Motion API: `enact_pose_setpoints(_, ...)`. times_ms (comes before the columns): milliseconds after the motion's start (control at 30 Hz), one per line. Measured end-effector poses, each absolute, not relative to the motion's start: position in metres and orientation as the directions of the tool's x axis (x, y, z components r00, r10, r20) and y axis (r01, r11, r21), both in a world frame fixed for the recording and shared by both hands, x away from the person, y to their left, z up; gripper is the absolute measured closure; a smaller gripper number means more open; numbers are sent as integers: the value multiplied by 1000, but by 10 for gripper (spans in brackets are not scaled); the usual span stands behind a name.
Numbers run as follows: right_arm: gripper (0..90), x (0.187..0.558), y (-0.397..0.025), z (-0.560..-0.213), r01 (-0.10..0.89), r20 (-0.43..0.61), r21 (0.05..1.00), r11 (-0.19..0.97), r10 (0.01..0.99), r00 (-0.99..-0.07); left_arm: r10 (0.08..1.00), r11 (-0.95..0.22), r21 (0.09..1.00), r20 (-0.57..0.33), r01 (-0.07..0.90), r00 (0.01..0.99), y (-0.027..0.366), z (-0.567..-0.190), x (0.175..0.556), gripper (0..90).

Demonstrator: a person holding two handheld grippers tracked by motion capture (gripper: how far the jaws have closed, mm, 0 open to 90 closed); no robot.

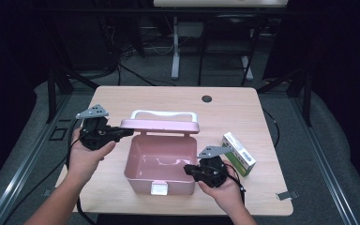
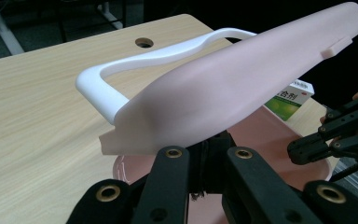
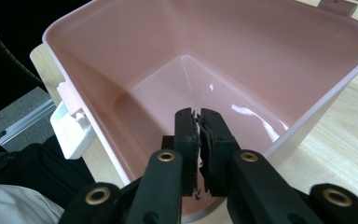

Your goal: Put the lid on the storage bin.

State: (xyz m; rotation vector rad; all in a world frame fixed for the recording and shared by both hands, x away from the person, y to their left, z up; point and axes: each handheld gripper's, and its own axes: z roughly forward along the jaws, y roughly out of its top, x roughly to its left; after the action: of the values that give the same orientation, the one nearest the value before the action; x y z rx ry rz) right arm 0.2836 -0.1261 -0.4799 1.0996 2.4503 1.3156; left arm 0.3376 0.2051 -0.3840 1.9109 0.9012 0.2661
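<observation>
A pink plastic box (image 1: 140,159) stands open at the middle of the table, its inside bare. Its pink lid (image 1: 161,125) with a white handle (image 1: 164,114) is held up, nearly level, above the back rim. My left gripper (image 1: 124,132) is shut on the lid's left end; in the left gripper view the lid (image 2: 242,79) covers the jaw tips. My right gripper (image 1: 187,169) is at the box's front right corner. Its jaws are shut together over the rim, reaching into the box (image 3: 144,60), with nothing between them (image 3: 198,119).
A green and white medicine carton (image 1: 238,153) lies on the table just right of the box, behind my right hand. A white latch (image 1: 159,188) hangs on the box's front wall. A cable hole (image 1: 206,99) sits near the table's far edge.
</observation>
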Motion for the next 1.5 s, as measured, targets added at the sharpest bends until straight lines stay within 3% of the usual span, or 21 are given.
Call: enact_pose_setpoints(1500, 900, 286, -123, -487, 546, 203, 756, 360, 664, -720, 709, -243, 843, -184, 480, 681, 203, -378, 355, 900)
